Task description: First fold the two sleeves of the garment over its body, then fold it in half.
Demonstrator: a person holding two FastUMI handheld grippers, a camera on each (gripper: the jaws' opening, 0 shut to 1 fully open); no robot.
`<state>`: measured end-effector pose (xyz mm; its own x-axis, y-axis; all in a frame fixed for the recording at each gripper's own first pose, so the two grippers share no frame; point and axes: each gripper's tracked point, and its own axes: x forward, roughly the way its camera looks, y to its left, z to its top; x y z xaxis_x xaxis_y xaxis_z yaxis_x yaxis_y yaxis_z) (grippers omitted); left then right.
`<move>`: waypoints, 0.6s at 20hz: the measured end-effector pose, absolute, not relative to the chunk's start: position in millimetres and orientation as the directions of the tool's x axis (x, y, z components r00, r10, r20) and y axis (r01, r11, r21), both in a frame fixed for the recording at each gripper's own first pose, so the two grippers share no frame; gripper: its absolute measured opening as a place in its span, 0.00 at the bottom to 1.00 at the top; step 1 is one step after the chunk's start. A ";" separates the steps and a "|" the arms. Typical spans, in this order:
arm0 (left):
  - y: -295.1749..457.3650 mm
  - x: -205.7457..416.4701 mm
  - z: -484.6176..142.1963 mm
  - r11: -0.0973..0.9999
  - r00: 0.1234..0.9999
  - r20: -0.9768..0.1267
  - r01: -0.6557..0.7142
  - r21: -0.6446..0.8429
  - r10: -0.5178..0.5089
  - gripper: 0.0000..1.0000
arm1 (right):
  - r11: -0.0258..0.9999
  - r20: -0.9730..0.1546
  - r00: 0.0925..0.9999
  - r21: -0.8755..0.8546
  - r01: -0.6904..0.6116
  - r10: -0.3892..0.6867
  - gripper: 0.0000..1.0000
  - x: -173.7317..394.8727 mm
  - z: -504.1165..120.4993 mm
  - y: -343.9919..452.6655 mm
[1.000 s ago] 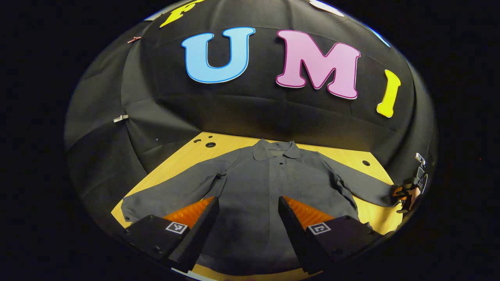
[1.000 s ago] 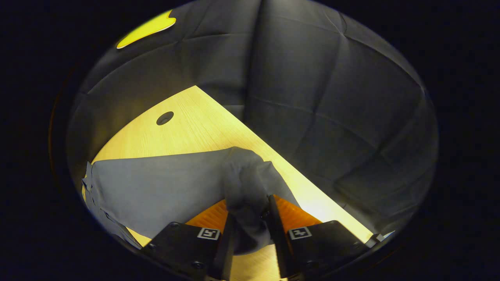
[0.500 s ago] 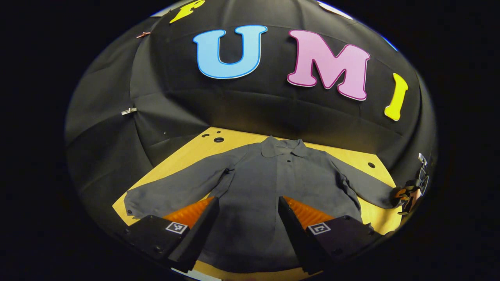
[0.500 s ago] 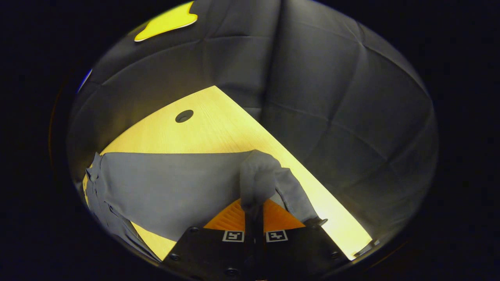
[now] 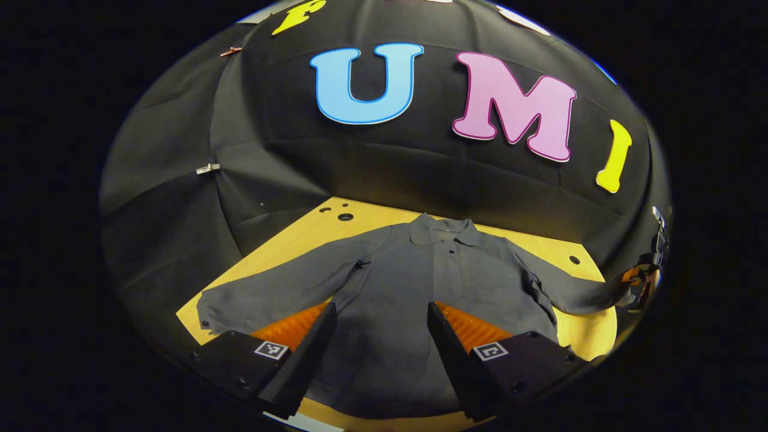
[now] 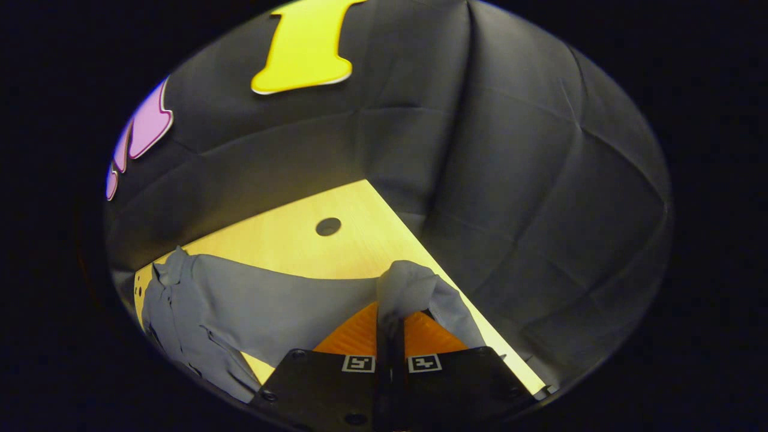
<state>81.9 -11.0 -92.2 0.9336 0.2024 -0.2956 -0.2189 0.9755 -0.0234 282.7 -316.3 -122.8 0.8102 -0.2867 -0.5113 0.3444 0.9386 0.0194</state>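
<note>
A grey collared jacket (image 5: pixel 420 288) lies face up on the wooden table (image 5: pixel 288 246), collar toward the far wall. Its left sleeve (image 5: pixel 270 294) stretches flat to the left. My left gripper (image 5: pixel 379 315) hovers open over the lower body of the jacket, nothing between its fingers. The right sleeve (image 5: pixel 570 291) runs out to the right, and its cuff is lifted off the table. In the right gripper view my right gripper (image 6: pixel 391 312) is shut on that bunched cuff (image 6: pixel 414 288), with the sleeve (image 6: pixel 276 306) trailing left to the jacket body. The right gripper (image 5: pixel 642 285) also appears at the far right of the left gripper view.
The table's right edge (image 6: pixel 456 300) runs close beside the held cuff, and the black cloth wall (image 6: pixel 540 210) rises just past it. A round hole (image 6: pixel 328 226) sits in the tabletop beyond the sleeve. More holes (image 5: pixel 345 216) lie near the far left corner.
The right gripper closed fully on the sleeve cuff and has since raised it off the table and tilted upward. The left gripper drifted slightly and stayed open.
</note>
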 end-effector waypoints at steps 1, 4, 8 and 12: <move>-7.4 80.8 -90.6 0.976 0.935 -0.291 -0.219 -0.021 0.204 0.96 | 0.947 -0.495 0.824 0.009 0.322 -0.276 0.05 283.7 -110.7 -307.6; 5.6 71.4 -90.2 0.973 0.934 -0.286 -0.231 -0.019 0.216 0.96 | 0.971 -0.456 0.860 -0.042 0.235 -0.228 0.05 279.4 -68.4 -273.6; 29.5 55.2 -90.9 0.960 0.917 -0.302 -0.278 -0.021 0.259 0.96 | 0.985 -0.414 0.896 -0.122 0.124 -0.164 0.05 287.1 -14.0 -221.8; 43.3 45.2 -90.4 0.958 0.917 -0.304 -0.283 -0.043 0.257 0.96 | 0.989 -0.391 0.918 -0.151 0.010 -0.069 0.05 306.7 12.9 -135.2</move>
